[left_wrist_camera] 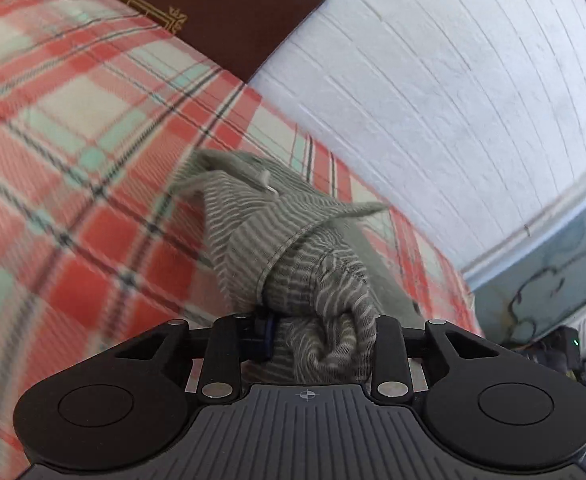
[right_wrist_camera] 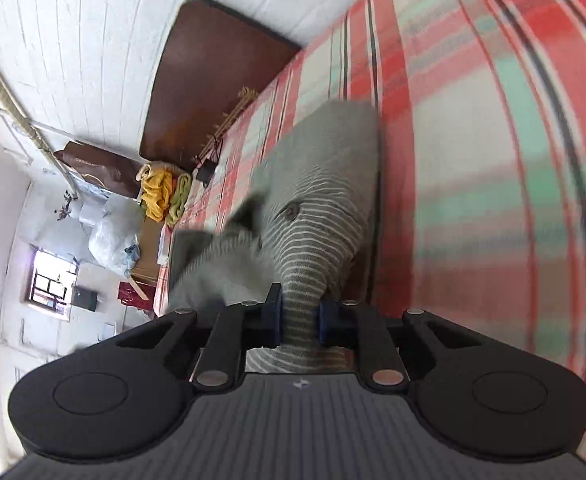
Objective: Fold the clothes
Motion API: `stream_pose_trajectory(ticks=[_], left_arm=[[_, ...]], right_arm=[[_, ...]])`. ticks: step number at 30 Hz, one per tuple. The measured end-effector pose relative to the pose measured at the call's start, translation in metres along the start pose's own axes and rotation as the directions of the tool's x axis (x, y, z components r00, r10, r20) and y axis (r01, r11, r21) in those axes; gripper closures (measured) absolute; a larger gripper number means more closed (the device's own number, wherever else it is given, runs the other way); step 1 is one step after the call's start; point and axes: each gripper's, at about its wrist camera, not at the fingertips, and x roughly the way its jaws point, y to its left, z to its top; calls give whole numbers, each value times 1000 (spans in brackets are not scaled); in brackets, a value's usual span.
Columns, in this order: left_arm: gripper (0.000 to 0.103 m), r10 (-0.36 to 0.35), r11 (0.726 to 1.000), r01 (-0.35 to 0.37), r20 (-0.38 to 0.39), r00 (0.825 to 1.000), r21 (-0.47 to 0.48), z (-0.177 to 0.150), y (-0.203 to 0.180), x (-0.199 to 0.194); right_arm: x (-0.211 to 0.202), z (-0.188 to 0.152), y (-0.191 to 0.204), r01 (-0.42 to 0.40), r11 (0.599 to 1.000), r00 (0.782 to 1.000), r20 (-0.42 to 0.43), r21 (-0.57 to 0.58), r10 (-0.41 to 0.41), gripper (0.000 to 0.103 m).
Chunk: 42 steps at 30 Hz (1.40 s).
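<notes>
A grey garment with thin white stripes hangs bunched over the red, white and mint plaid bedspread. My left gripper is shut on a twisted wad of it; cloth hides the right finger pad. In the right wrist view the same striped garment stretches away from me, with a button showing on it. My right gripper is shut on a narrow fold of it between blue pads. Both views are motion-blurred.
A dark brown headboard stands at the bed's far end against a white brick wall. Beside the bed, yellow and green clothes, a plastic bag and a window show. A blue panel lies right.
</notes>
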Motion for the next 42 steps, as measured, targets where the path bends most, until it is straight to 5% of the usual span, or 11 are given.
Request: stream_pose_trajectory(ticks=[2, 3, 4, 7, 11, 14, 19, 27, 36, 42], left_arm=[[68, 46, 998, -45, -38, 998, 34, 7, 13, -10], [51, 82, 996, -80, -48, 996, 43, 5, 19, -15], [50, 113, 993, -112, -53, 992, 34, 1, 27, -21], [41, 137, 989, -141, -63, 988, -53, -11, 55, -38], [30, 162, 974, -157, 17, 987, -162, -27, 63, -75], [22, 197, 954, -171, 86, 977, -247, -40, 61, -101], [22, 181, 892, -152, 27, 983, -427, -68, 59, -102], [21, 276, 845, -241, 4, 961, -477, -89, 32, -62], [16, 405, 813, -340, 40, 914, -472, -87, 9, -40], [16, 396, 827, -315, 86, 914, -466, -78, 6, -23]], right_arm=[[17, -25, 3, -4, 1000, 999, -43, 31, 5, 85], [24, -30, 3, 6, 999, 998, -70, 38, -3, 79], [30, -33, 1, 20, 999, 995, -98, 43, -16, 69], [42, -36, -1, 50, 998, 983, -180, 41, -42, 59], [7, 1, 22, 1, 989, 979, -201, -149, -32, 51], [-22, 32, 52, 45, 911, 992, -90, -410, -90, 37], [-19, 85, 73, 68, 759, 994, -18, -647, -104, 25], [59, 145, 62, -4, 711, 976, -157, -703, -150, 23], [108, 172, 53, -188, 653, 917, -369, -734, -150, 18], [146, 184, 33, -256, 717, 842, -514, -648, -165, 18]])
